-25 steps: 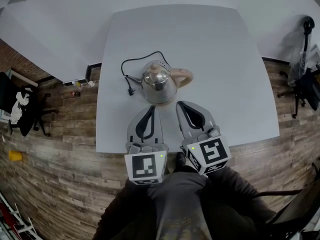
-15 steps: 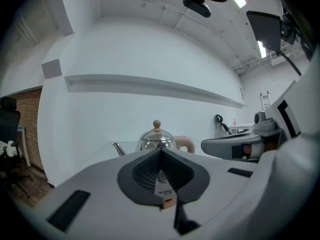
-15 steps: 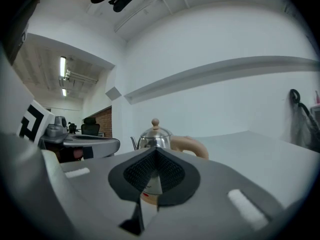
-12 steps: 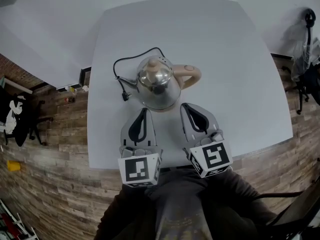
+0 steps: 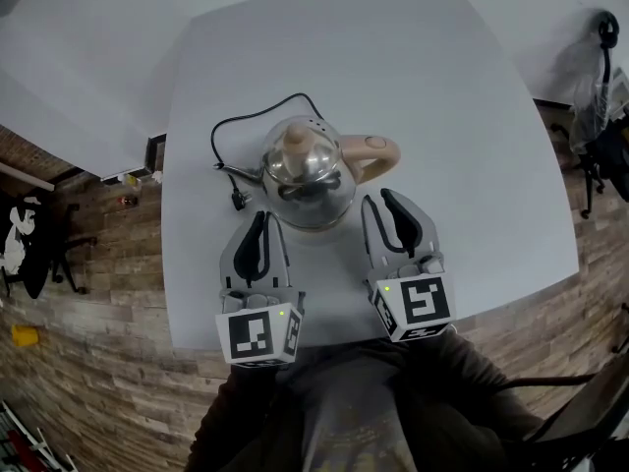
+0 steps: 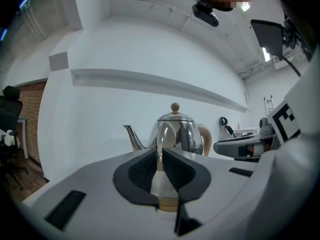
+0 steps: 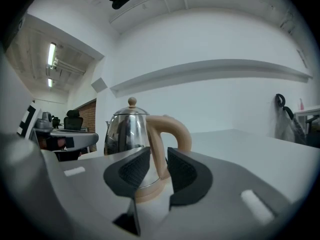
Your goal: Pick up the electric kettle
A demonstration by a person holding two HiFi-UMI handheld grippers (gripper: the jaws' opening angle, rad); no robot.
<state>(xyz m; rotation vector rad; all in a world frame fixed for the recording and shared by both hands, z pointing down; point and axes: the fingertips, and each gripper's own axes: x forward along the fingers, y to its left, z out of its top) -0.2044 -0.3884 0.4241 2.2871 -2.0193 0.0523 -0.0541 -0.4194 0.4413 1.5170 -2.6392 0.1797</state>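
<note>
A polished steel electric kettle (image 5: 307,170) with a beige handle (image 5: 371,152) and knob stands on the white table (image 5: 442,87); its black cord (image 5: 257,118) loops to its left. My left gripper (image 5: 258,226) sits just short of the kettle's near left side, its jaws all but together with a thin slit and nothing between them. My right gripper (image 5: 385,205) is beside the handle, its jaws opening and empty. The left gripper view shows the kettle (image 6: 175,134) beyond the gripper (image 6: 160,156). Past the right gripper (image 7: 159,159) stands the handle (image 7: 172,129).
The cord's plug (image 5: 239,200) lies on the table left of the kettle. The table's near edge (image 5: 324,327) runs under my grippers. Wood floor surrounds it, with a black chair (image 5: 20,244) at the far left and dark equipment (image 5: 600,136) at the right.
Both grippers have dropped closer to the table and edged up either side of the kettle. The right jaws have parted; the left show a thin slit.
</note>
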